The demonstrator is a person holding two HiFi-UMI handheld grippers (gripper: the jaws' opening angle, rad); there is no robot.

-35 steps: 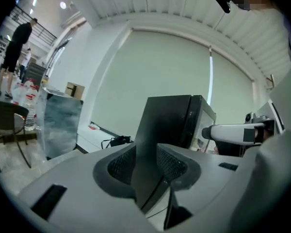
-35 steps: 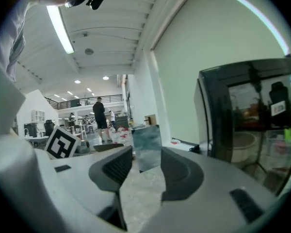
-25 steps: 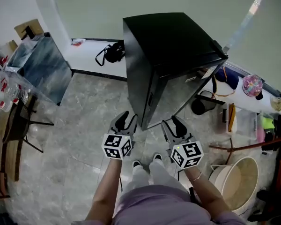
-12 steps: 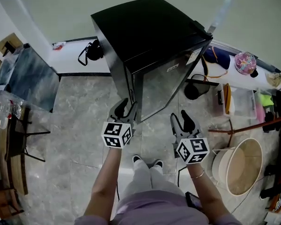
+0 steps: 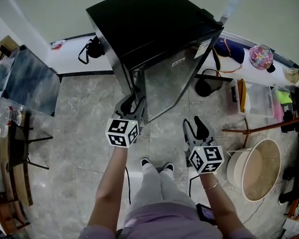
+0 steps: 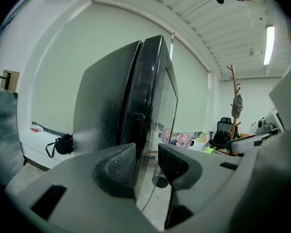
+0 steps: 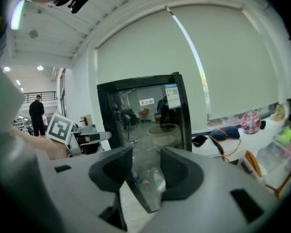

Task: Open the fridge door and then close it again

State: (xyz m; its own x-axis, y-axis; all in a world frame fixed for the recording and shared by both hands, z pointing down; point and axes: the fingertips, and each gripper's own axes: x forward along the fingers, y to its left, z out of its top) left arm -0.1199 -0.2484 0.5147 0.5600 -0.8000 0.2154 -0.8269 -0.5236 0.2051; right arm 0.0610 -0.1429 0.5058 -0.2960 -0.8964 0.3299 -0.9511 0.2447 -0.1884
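A black mini fridge (image 5: 154,24) stands on the floor ahead, its mirrored door (image 5: 169,83) shut and facing lower right. My left gripper (image 5: 132,102) is open at the door's left front corner. In the left gripper view the door's edge with its dark handle recess (image 6: 133,130) lines up with the gap between the jaws of the left gripper (image 6: 146,166); I cannot tell if anything touches. My right gripper (image 5: 195,127) hangs open in front of the door, apart from it. The right gripper view shows the right gripper (image 7: 146,171) with nothing between its jaws, facing the glossy door (image 7: 145,115).
A black bag (image 5: 89,49) lies on the white ledge left of the fridge. A glass-topped table (image 5: 25,81) stands at the left. A round beige tub (image 5: 256,168), a dark bin (image 5: 207,83) and clutter fill the right side. The person's feet (image 5: 154,164) are below the grippers.
Both grippers have moved forward toward the fridge. The left one has come up to the door's front corner; the right one has drifted right. The door stays shut.
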